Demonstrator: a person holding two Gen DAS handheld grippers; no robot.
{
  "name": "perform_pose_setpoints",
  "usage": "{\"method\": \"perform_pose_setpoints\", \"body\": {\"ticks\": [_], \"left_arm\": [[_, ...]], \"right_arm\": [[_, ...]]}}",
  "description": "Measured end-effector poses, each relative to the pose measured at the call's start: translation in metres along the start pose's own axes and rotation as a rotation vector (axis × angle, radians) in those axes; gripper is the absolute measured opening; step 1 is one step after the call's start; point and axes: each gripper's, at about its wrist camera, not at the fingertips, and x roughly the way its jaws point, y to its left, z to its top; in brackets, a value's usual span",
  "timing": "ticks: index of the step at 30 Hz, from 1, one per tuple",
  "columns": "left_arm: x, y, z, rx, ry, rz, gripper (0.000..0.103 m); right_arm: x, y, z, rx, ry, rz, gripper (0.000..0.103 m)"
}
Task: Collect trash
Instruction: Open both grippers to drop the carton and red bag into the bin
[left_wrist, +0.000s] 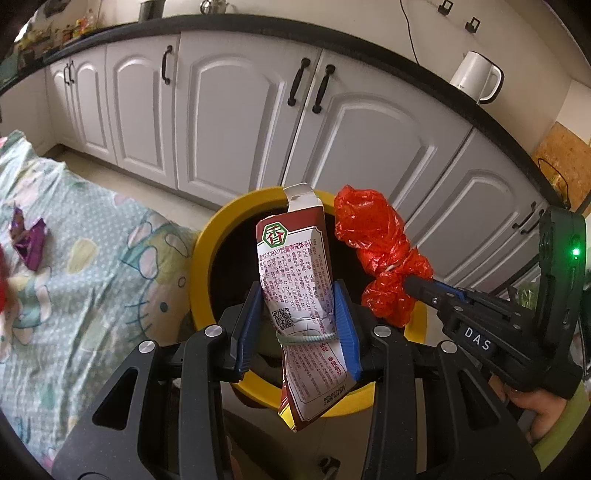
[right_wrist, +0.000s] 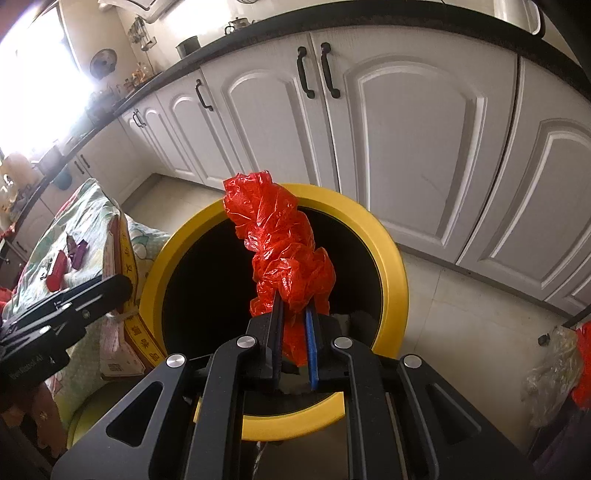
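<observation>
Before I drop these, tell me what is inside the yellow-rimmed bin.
The round yellow-rimmed bin looks dark inside; only pale scraps show near its bottom. The crumpled red plastic bag and right gripper cover the rest.

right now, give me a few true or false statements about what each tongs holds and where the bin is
1. The left tongs are shut on a crumpled red-and-white carton. True.
2. The right tongs are empty. False: they are shut on a crumpled red plastic bag.
3. Both items are held over the yellow-rimmed bin. True.
4. The bin has a lid on it. False: its mouth is open and dark inside.
5. A purple wrapper lies on the patterned cloth. True.
6. The cabinet doors behind the bin stand open. False: they are closed.
</observation>
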Motion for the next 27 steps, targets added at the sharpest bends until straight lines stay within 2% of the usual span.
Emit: {"method": "perform_pose_setpoints", "body": {"ticks": [18,20,27], "left_arm": [[0.019,-0.001,0.000,-0.001,0.046,-0.008,0.032],[0.018,0.001,-0.002,-0.011,0.046,0.004,0.045],[0.009,0.010,-0.006,-0.051,0.037,0.029,0.063]], "right_arm": [[0.006,-0.012,0.003,0.044,0.011,-0.009,0.015],[0.006,-0.014,0.003,0.051,0.011,-0.007,0.017],[0.003,-0.017,0.003,0.065,0.005,-0.006,0.034]]}}
